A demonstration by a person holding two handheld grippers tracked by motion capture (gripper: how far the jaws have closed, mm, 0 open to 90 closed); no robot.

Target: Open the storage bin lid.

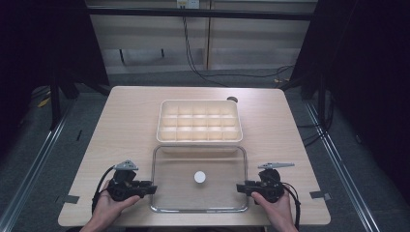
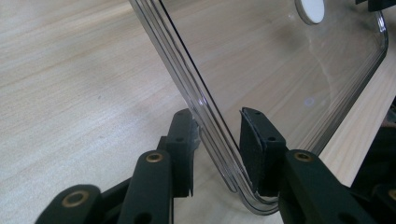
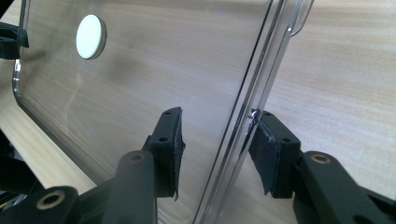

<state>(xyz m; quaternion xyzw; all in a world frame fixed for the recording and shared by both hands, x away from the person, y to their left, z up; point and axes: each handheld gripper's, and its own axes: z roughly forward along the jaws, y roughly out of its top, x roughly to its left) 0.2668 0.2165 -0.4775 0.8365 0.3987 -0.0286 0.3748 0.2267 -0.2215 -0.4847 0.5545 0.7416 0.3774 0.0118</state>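
Lid: my clear lid (image 1: pixel 199 193) lies flat on the table (image 1: pixel 121 125), near edge, white round knob (image 1: pixel 199 177) at its centre.
Box: white compartment box (image 1: pixel 199 122) at 12 o'clock of lid, just beside it.
Left gripper: my left gripper (image 1: pixel 151 189) at lid's 9 o'clock; jaws parted, straddling the rim, not clamped.
Right gripper: my right gripper (image 1: pixel 240 187) at lid's 3 o'clock; jaws parted astride that rim, outer pad (image 3: pixel 264 151) touching or nearly so.
Hands: my left hand (image 1: pixel 107 209), right hand (image 1: pixel 276 212) at 6 o'clock.
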